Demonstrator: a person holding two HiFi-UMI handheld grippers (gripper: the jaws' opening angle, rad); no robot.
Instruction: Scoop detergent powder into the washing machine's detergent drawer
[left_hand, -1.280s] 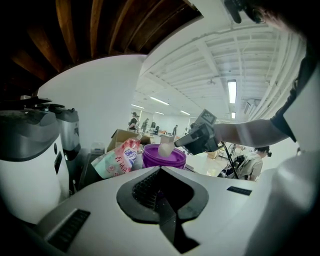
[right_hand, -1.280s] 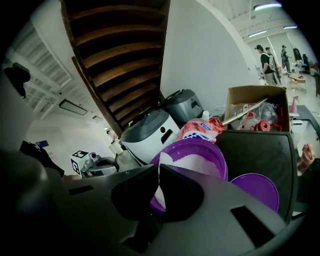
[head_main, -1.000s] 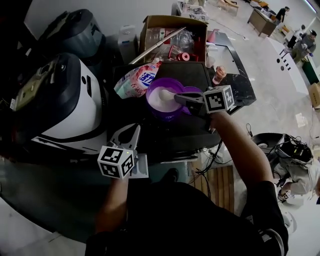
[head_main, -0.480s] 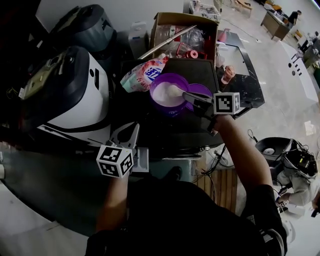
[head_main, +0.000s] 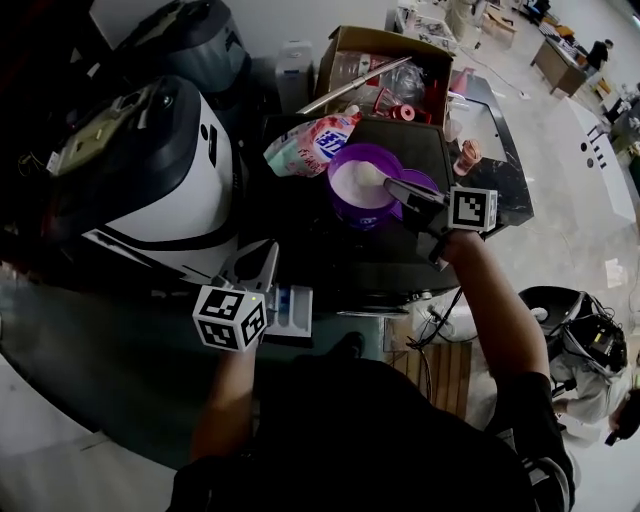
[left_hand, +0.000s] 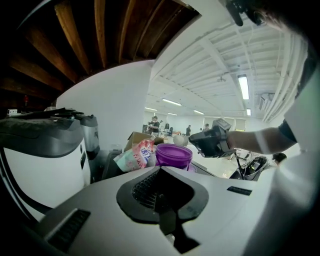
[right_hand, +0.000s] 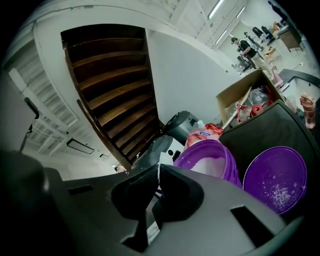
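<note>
A purple tub (head_main: 352, 205) of white detergent powder stands on the dark tabletop, its lid (head_main: 420, 182) lying beside it. My right gripper (head_main: 397, 188) is shut on the handle of a white scoop (head_main: 367, 176), whose bowl carries a heap of powder over the tub. From the left gripper view the scoop (left_hand: 181, 140) shows just above the tub's rim (left_hand: 173, 150). The handle shows as a white strip between the right gripper's (right_hand: 156, 172) jaws. My left gripper (head_main: 262, 258) hangs shut and holds nothing, beside a white and blue tray-like part (head_main: 291, 306), possibly the drawer.
A white washing machine (head_main: 150, 190) fills the left side, with a dark appliance (head_main: 195, 45) behind it. A pink and blue detergent bag (head_main: 310, 146) lies left of the tub. A cardboard box (head_main: 385, 45) of clutter stands behind. People are at desks far off.
The head view has shifted, so everything sits further right in the picture. The scoop has come up from the powder with a heap in it. My left gripper has barely moved.
</note>
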